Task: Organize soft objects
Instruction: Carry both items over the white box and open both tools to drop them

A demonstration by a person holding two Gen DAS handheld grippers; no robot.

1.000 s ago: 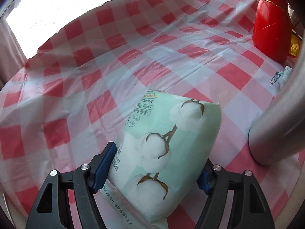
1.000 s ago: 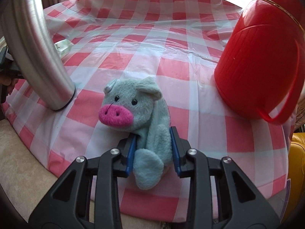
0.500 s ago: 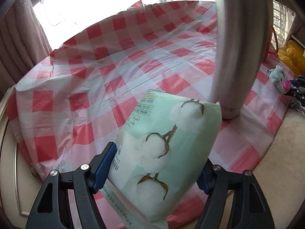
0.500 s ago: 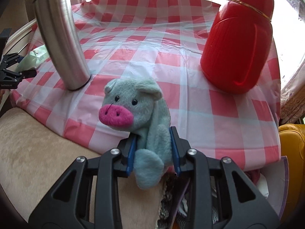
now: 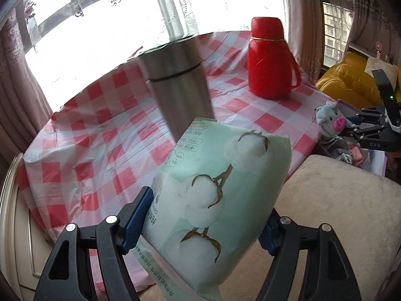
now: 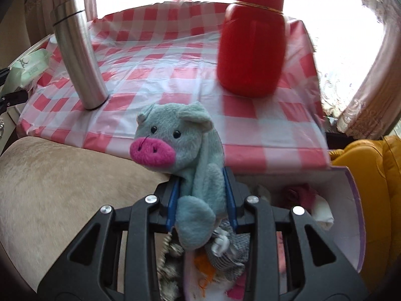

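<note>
Tissue pack [image 5: 220, 195] was clamped in the left tongs [image 5: 205, 215] above a beige cushion [image 5: 338, 200]; right tongs [image 6: 200, 200] gripped the plush pig [image 6: 185, 150], box [image 6: 351, 200] at 4 o'clock.

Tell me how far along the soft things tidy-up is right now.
Done: some cloth items already lie in the open box beside the table. In hand: the right gripper is shut on the plush pig, held over that box, and the left gripper grips the tissue pack off the table edge. Left: both still need dropping in. Only the steel flask and red jug stand on the table.
</note>
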